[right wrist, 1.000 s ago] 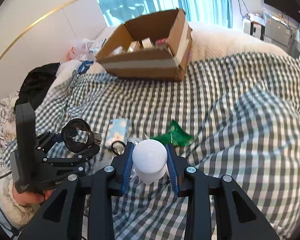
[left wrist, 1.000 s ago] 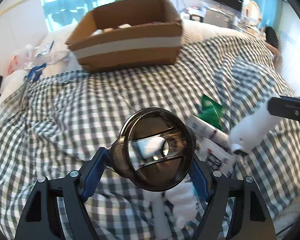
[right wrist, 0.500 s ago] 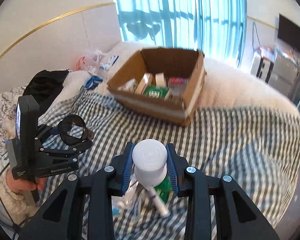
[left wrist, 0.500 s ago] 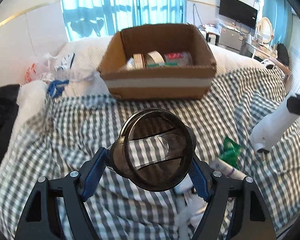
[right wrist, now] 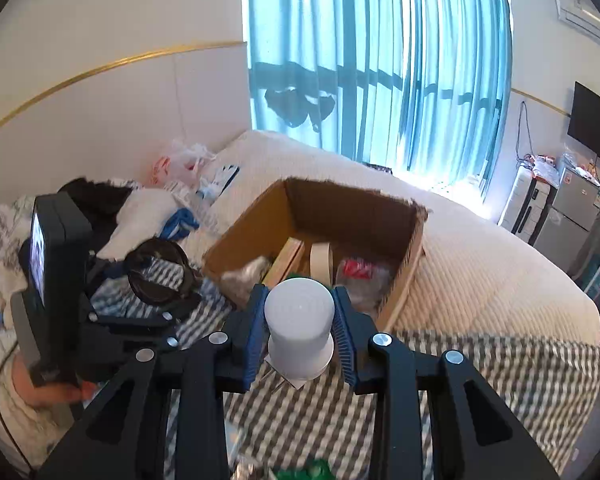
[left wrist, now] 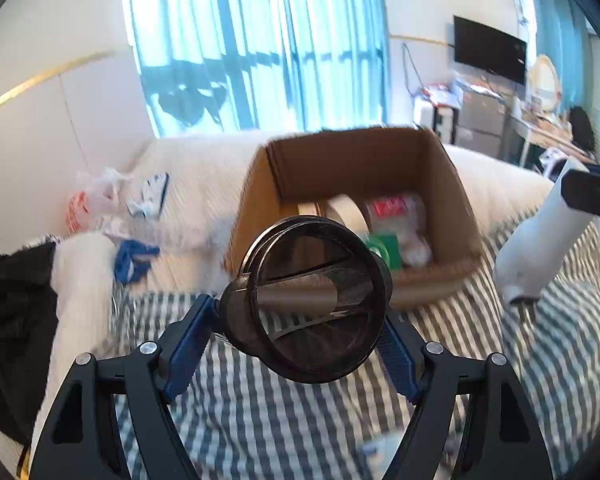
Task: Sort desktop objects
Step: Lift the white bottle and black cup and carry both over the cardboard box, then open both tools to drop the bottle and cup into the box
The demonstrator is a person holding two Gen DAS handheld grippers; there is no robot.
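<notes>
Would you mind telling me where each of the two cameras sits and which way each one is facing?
Left wrist: on the left gripper, looking forward and down past its held dark transparent cup to the cardboard box; own fingers show.
Right wrist: on the right gripper, aimed at the box from its right; own fingers grip a white bottle.
Shared: box, checked blanket, curtains, and each other's gripper and load.
</notes>
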